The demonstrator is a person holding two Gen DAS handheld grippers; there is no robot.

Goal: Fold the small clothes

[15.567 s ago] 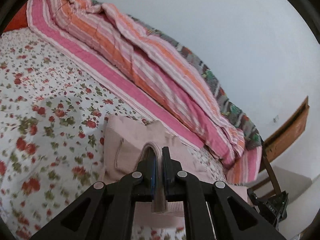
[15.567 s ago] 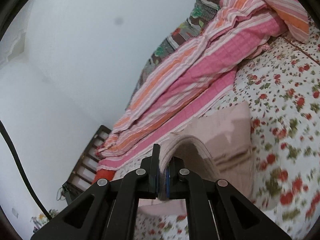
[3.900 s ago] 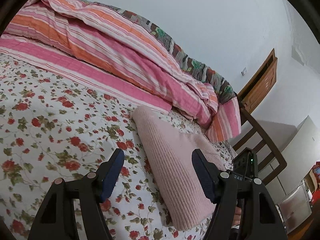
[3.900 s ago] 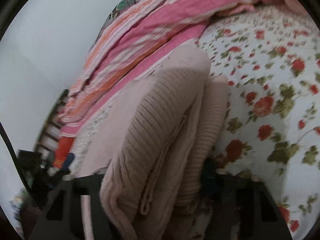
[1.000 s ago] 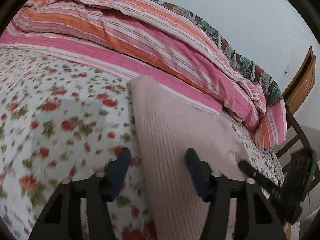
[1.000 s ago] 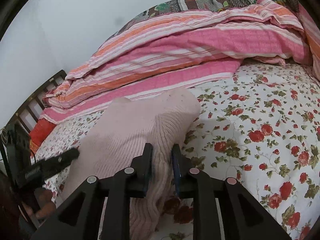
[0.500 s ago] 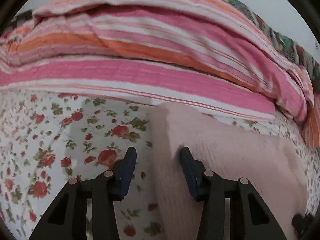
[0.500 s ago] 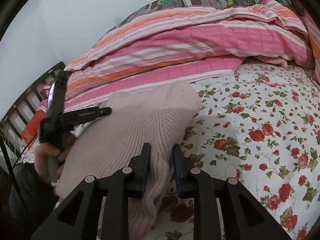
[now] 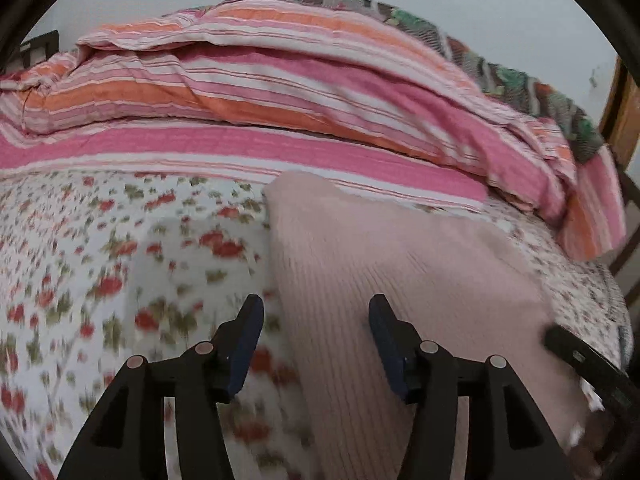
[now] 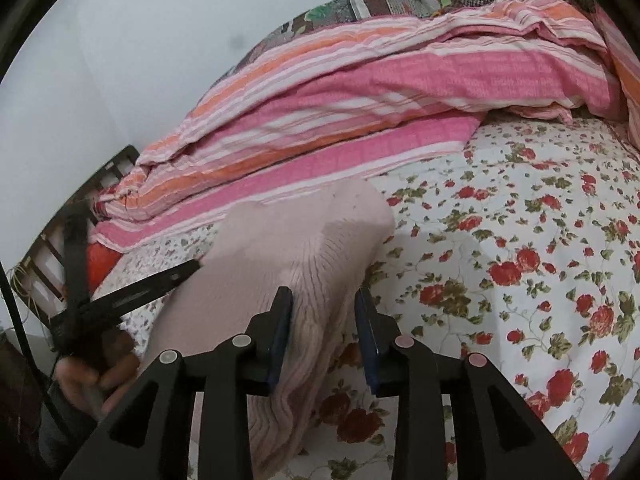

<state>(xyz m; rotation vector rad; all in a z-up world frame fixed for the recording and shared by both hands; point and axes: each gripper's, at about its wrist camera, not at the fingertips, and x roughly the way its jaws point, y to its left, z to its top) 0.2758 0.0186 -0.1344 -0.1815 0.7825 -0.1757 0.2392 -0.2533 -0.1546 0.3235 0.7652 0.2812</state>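
Garment: one pale pink ribbed knit garment (image 9: 392, 264), folded into a thick, soft-edged bundle, lies on the bed near its edge, its far corner just short of the striped quilt.
Knit: fine vertical ribs run the bundle's length; stacked fold edges show at the near end in the right wrist view (image 10: 296, 280).
Left gripper: the black two-finger left gripper (image 9: 316, 344) stands with its jaws wide apart, holding nothing; one blue-padded finger (image 9: 244, 344) is over the sheet, the other over the knit.
Right gripper: the black two-finger right gripper (image 10: 324, 340) is parted around the bundle's near fold without pinching it; the cloth sits between its fingers.
Sheet: one white cotton bedsheet printed with small red roses and green leaves (image 10: 520, 264) lies flat under the garment.
Quilt: one puffy quilt in pink, orange and white stripes (image 9: 300, 100) is heaped along the wall side of the bed.
Blanket: one dark patterned blanket (image 10: 384, 0) peeks out behind the quilt.
Frame: dark wooden bed slats (image 10: 60, 232) show at the bed's end.
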